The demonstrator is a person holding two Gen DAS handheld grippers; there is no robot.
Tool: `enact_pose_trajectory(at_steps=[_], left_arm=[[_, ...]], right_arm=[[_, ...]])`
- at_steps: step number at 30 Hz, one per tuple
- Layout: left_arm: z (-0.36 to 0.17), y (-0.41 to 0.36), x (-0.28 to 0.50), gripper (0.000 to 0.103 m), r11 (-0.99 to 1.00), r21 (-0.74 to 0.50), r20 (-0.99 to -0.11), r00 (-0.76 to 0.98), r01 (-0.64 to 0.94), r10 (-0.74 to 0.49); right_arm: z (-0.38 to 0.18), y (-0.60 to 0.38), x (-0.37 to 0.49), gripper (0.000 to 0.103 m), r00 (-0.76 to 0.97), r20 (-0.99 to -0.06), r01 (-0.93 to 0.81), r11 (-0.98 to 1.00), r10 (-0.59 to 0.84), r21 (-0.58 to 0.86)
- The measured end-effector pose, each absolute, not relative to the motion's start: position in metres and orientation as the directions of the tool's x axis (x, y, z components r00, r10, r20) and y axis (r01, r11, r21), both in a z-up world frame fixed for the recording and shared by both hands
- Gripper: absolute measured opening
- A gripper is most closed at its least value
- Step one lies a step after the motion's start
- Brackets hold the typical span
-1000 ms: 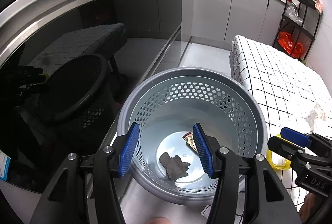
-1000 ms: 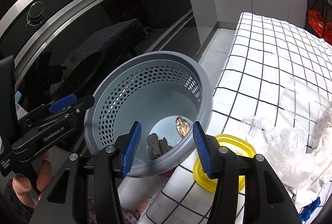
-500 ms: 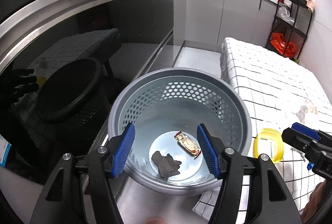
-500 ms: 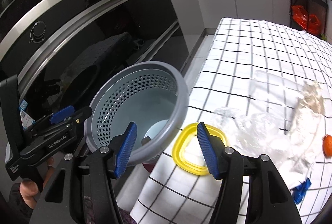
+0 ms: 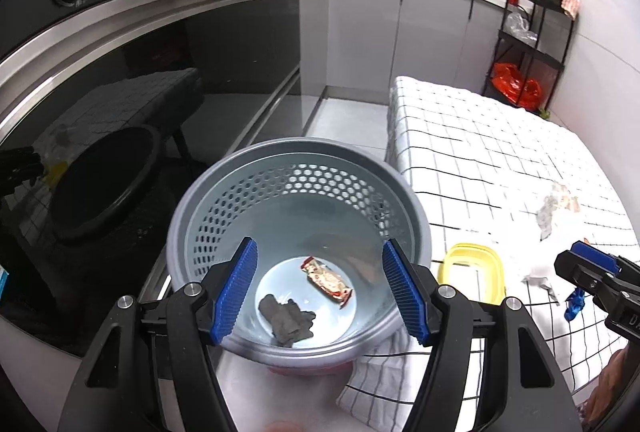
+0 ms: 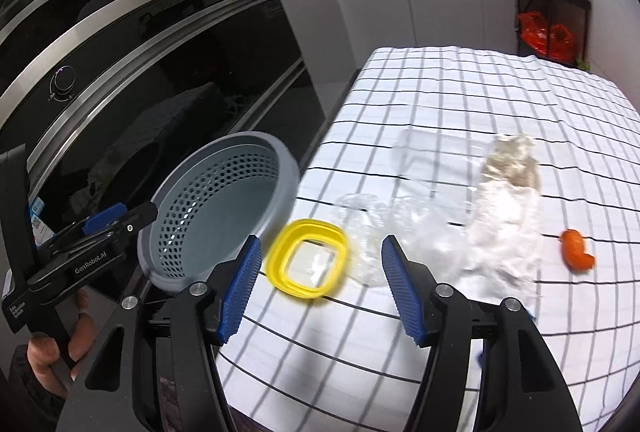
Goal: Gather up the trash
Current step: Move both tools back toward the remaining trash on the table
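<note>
Now left claw (image 5: 320,288) jaws apart, just widened, nothing gripped, above grey basket (image 5: 208,208) at frame centre holding wrapper (image 5: 328,278) and dark scrap (image 5: 288,320). Right claw (image 6: 320,284) likewise apart, just widened, empty, over yellow lid (image 6: 280,252) on checkered bench (image 6: 460,92); crumpled plastic (image 6: 504,232) right of centre.

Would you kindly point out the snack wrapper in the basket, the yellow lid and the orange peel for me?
snack wrapper (image 5: 327,279), left wrist view, middle of the wrapper.
yellow lid (image 6: 306,258), right wrist view, its clear centre panel.
orange peel (image 6: 576,255), right wrist view, middle of the peel.
</note>
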State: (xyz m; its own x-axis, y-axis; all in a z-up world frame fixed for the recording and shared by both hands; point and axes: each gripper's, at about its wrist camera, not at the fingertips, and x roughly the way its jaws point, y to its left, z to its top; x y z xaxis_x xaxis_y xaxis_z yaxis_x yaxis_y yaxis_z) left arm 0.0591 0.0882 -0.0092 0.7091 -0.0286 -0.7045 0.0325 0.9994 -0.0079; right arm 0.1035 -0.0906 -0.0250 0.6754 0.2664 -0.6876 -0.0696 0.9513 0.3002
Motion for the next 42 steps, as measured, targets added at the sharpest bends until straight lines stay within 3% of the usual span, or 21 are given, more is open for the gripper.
enact_pose_trajectory(at_steps=[11,24,33,42], left_arm=[[-0.009,0.053,0.048,0.066,0.993,-0.018,-0.695,0.713,0.119,-0.098],[-0.015,0.011,0.031,0.076,0.977,-0.003,-0.696,0.701,0.213,-0.155],[-0.029,-0.014,0.027,0.085,0.968,-0.012,-0.726,0.663,0.250,-0.180],[-0.043,-0.015,0.036,0.088,0.973,-0.023,-0.760,0.628,0.230,-0.166]], right_arm=[[-0.029,-0.128,0.070,0.062,0.692,-0.700,0.024,0.964,0.177,0.266],[-0.048,-0.175,0.031,0.064,0.682,-0.728,0.160,0.957,0.069,0.240],[-0.067,-0.175,0.026,0.067,0.648,-0.761,0.164,0.966,0.047,0.199],[-0.090,-0.169,0.044,0.067,0.596,-0.803,0.176,0.972,0.023,0.158]])
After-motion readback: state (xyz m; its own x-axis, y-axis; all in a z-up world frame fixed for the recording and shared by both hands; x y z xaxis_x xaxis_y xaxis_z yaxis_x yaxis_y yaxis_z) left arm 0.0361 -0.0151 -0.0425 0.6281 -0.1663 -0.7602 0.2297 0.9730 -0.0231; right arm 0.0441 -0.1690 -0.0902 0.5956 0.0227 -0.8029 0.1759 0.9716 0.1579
